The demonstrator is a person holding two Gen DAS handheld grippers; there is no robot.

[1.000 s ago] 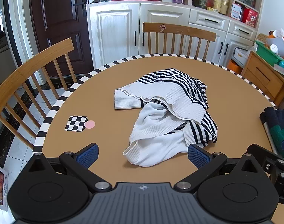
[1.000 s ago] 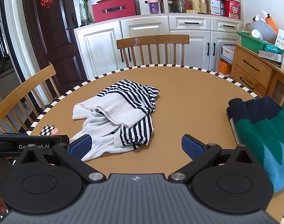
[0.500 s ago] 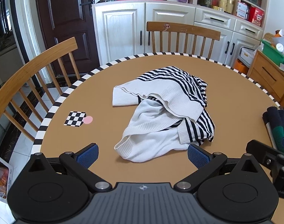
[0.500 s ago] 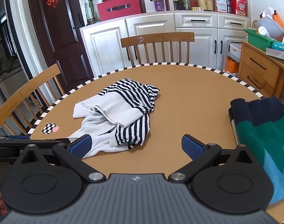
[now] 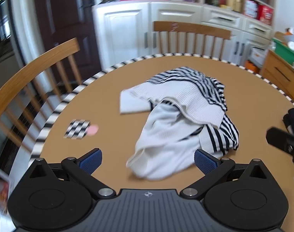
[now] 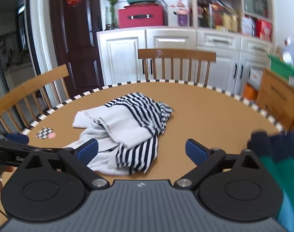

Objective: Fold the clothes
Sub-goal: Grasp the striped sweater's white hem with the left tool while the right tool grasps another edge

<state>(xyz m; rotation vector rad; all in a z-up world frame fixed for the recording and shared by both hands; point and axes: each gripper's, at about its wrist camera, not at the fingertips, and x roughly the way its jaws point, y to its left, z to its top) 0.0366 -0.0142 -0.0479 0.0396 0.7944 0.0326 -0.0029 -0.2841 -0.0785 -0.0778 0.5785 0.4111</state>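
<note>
A crumpled white sweater with navy stripes [image 5: 178, 116] lies in a heap on the round brown table [image 5: 108, 104]; it also shows in the right wrist view [image 6: 127, 127]. My left gripper [image 5: 148, 161] is open and empty, above the table at the sweater's near white hem. My right gripper [image 6: 142, 150] is open and empty, above the near right side of the sweater. A folded navy, green and blue knit [image 6: 280, 166] lies at the table's right edge, beside my right gripper.
A checkered marker with a pink dot [image 5: 79, 129] lies on the table to the left. Wooden chairs stand at the left [image 5: 31, 73] and far side [image 5: 191, 32]. White cabinets [image 5: 127, 31] and a wooden drawer unit [image 5: 282, 77] stand behind.
Both grippers have pulled back and risen from the sweater, tilting up; the sweater sits farther away in both views. Both stay open and empty. The sweater has not moved.
</note>
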